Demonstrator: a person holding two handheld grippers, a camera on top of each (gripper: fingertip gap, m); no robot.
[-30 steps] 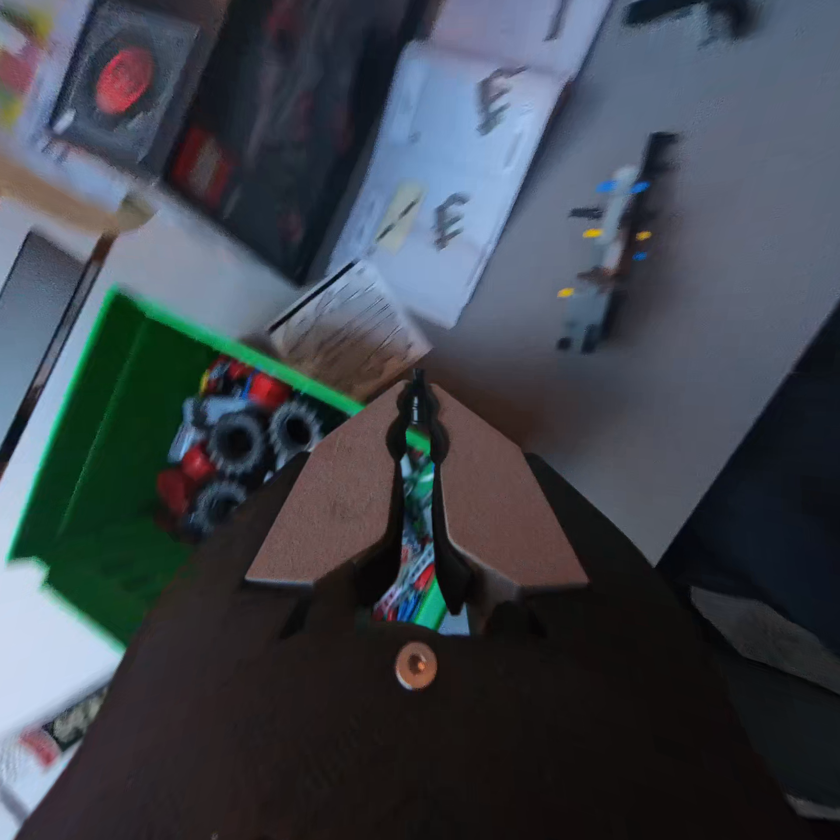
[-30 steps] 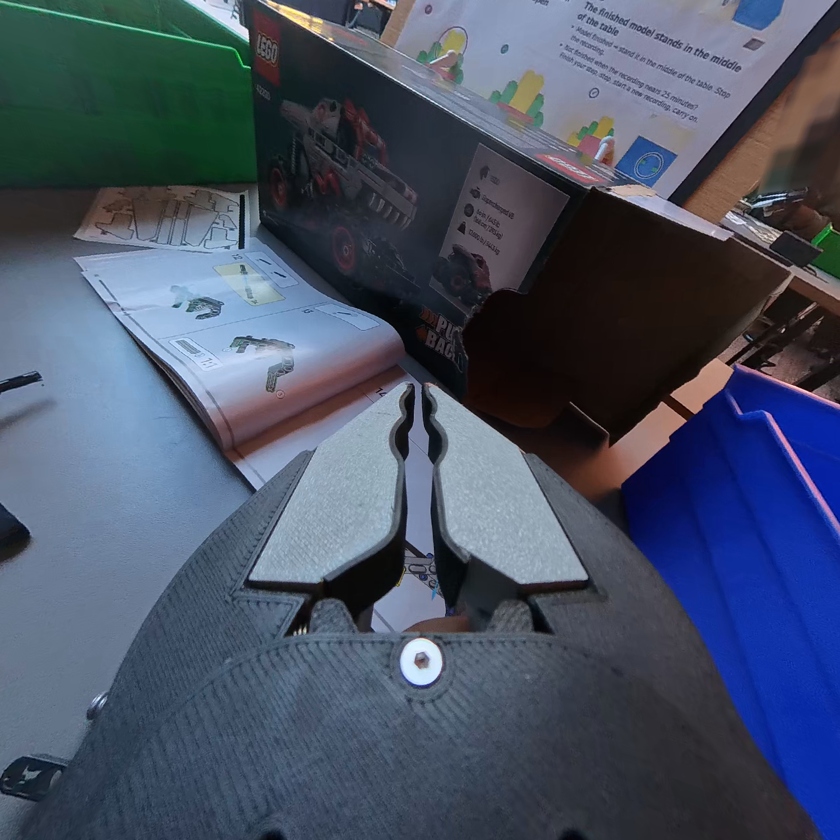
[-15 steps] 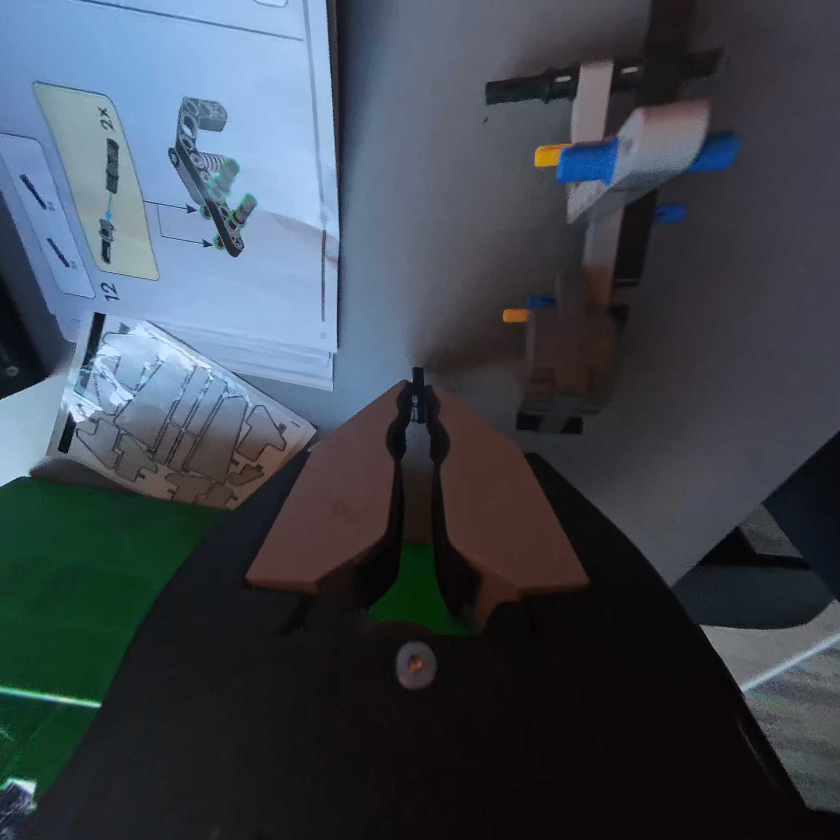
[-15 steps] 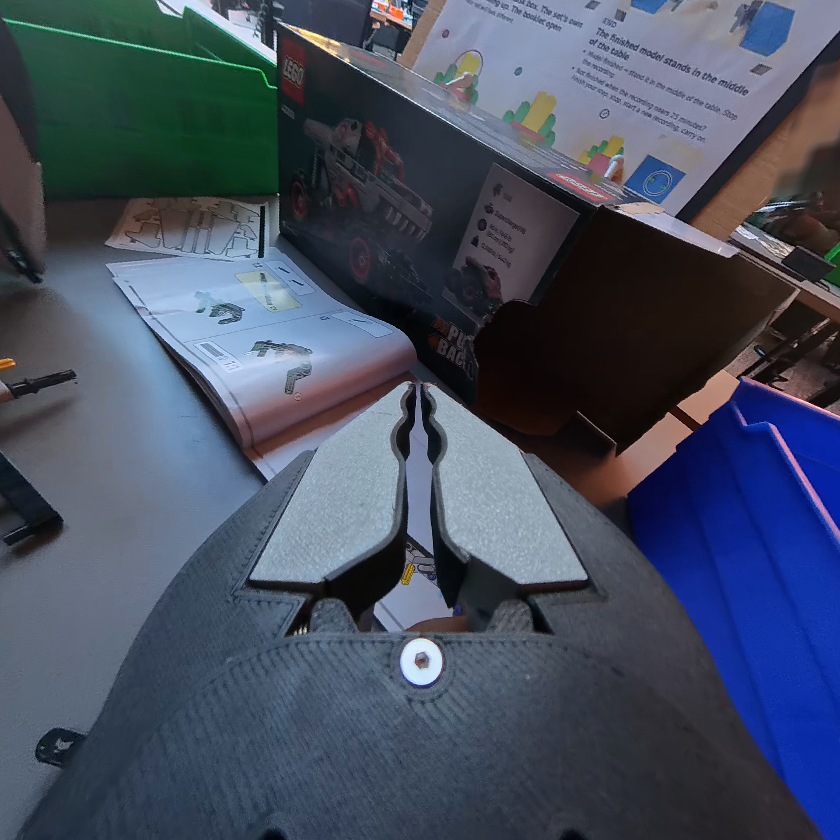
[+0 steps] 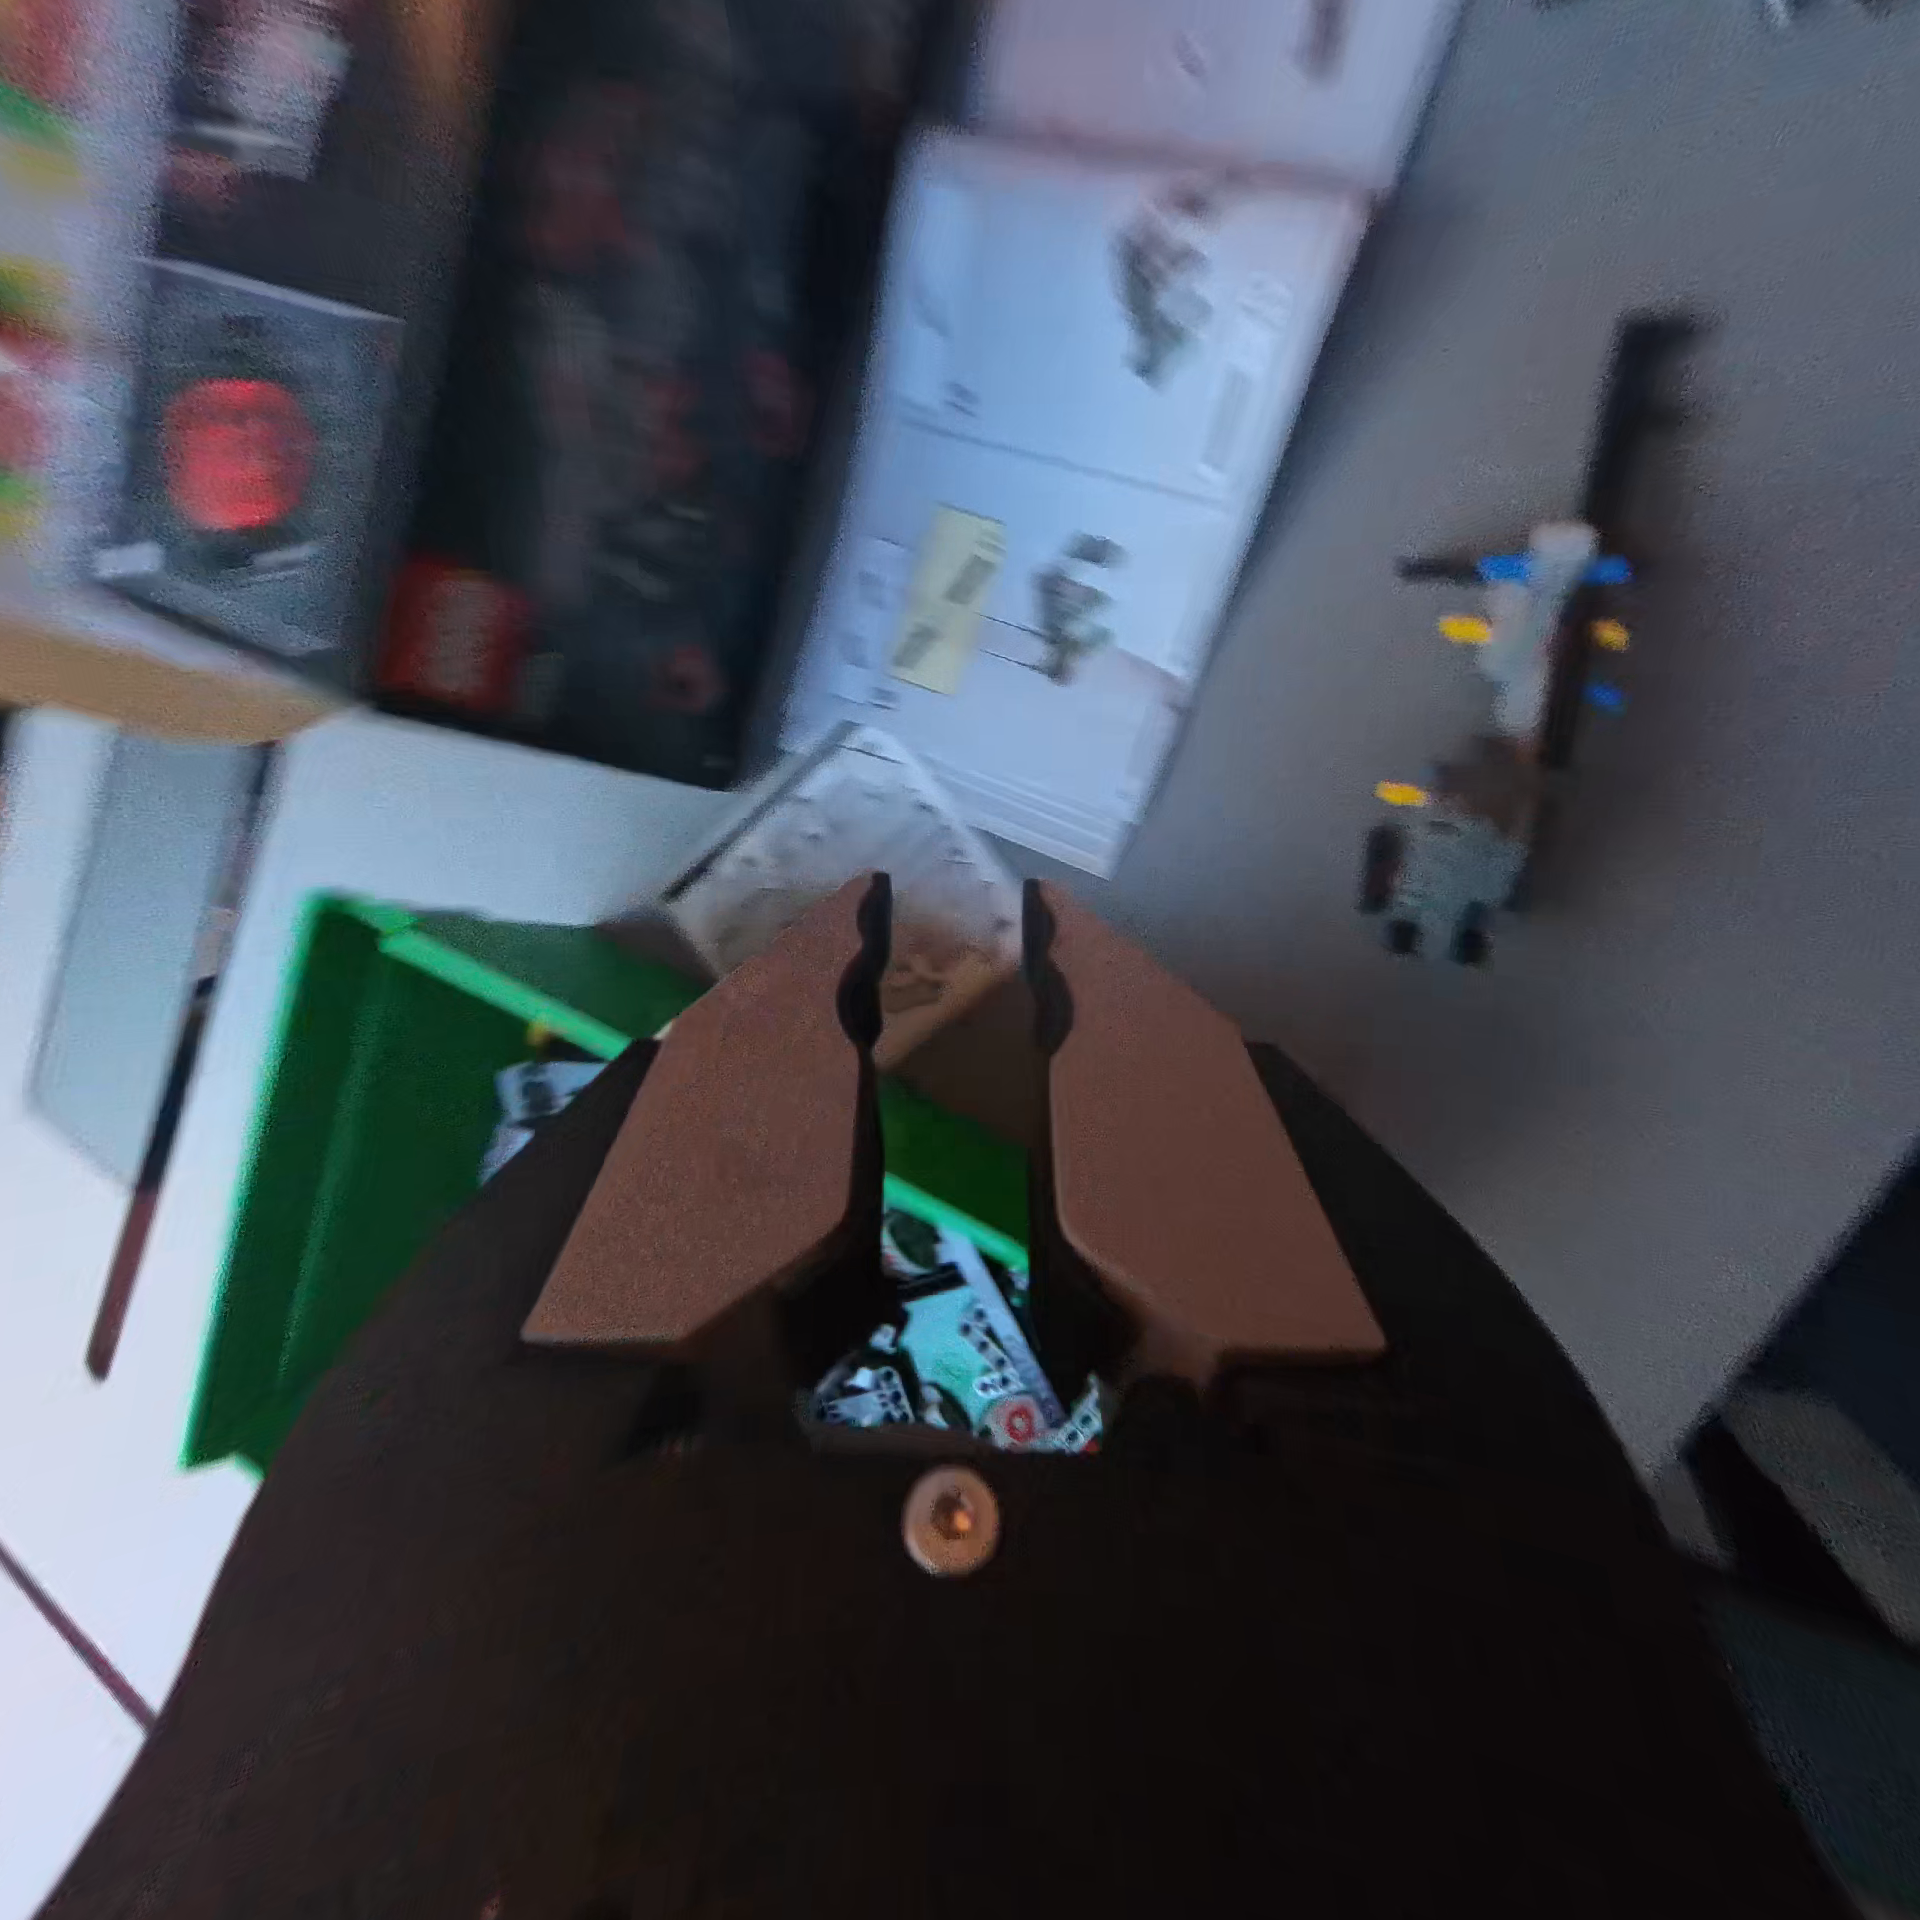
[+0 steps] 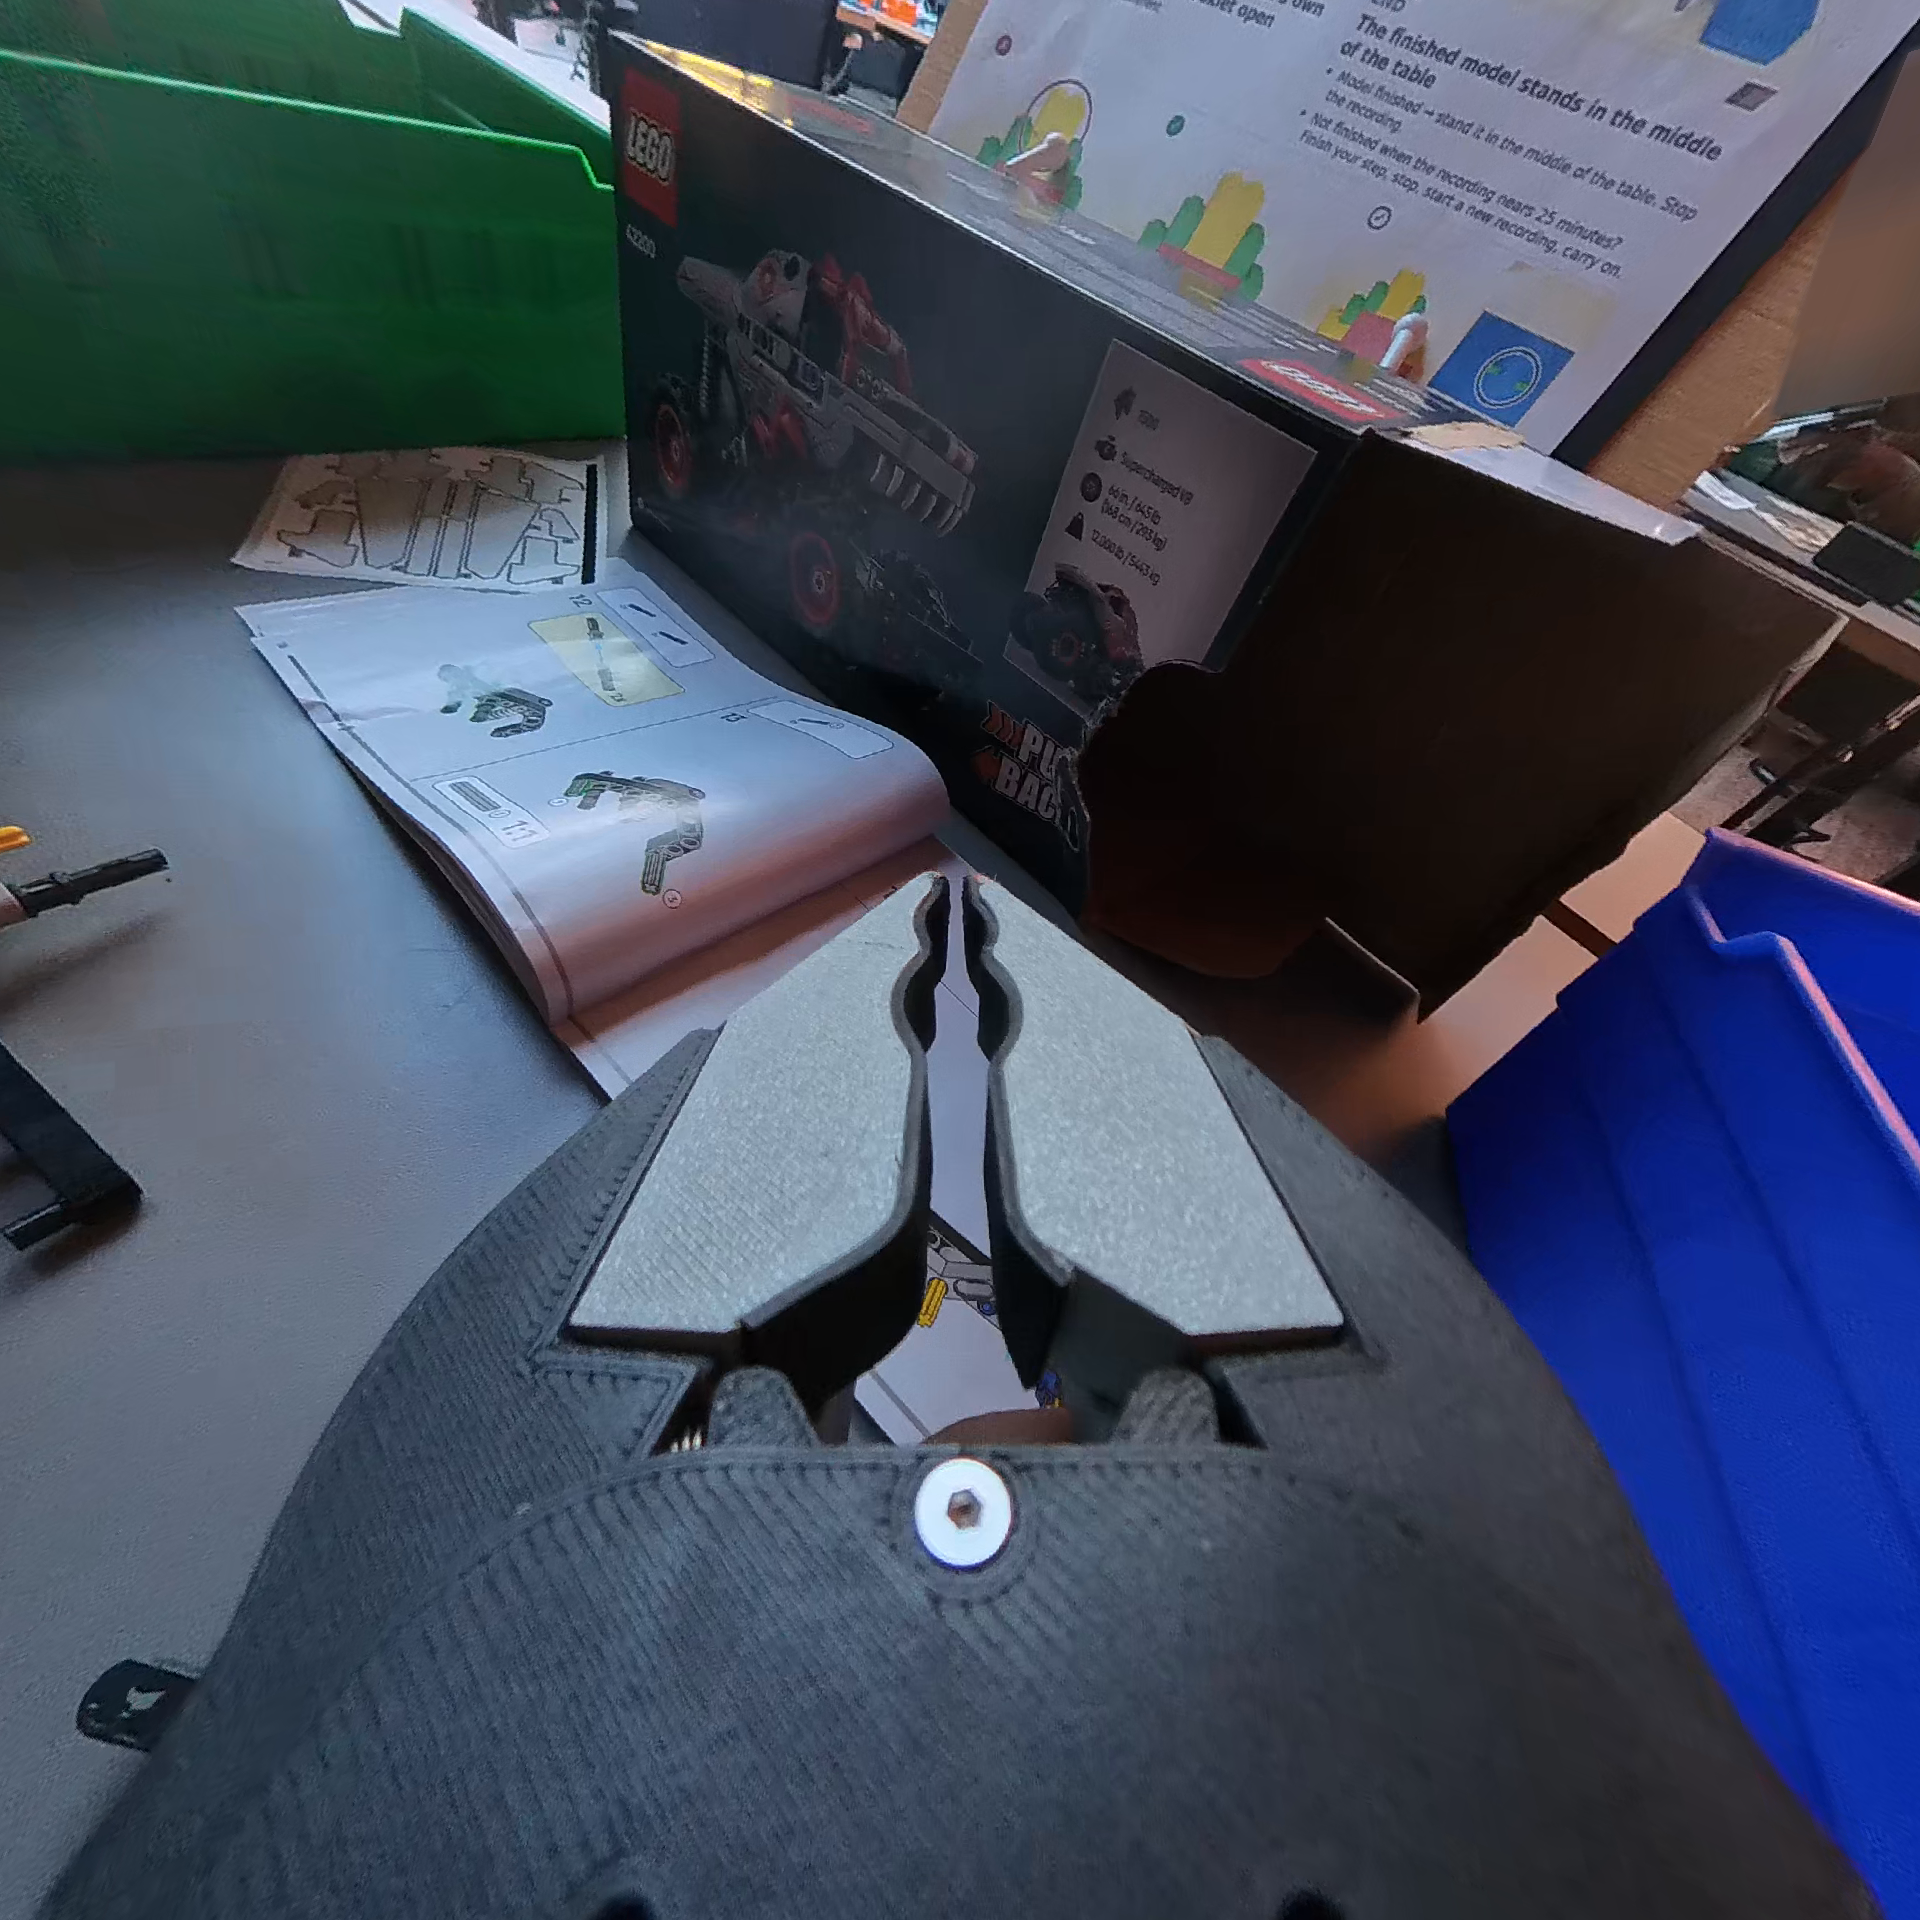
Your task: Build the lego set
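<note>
My left gripper is open and empty, held above the near corner of the green bin; this view is blurred. Loose lego pieces in the bin show between its fingers. The part-built model, a black beam with grey parts and blue and yellow pins, lies on the grey table to the right. My right gripper is shut with nothing in it, low over the open instruction booklet. The model's black axle and black beam show at the left edge of the right wrist view.
The black set box stands behind the booklet, with a sticker sheet and the green bin to its left. A blue bin stands at the right. A poster leans at the back.
My left gripper, shut on a small black piece, went from the bin to the model and has swung back over the green bin, open, without the piece. My right gripper has barely moved.
</note>
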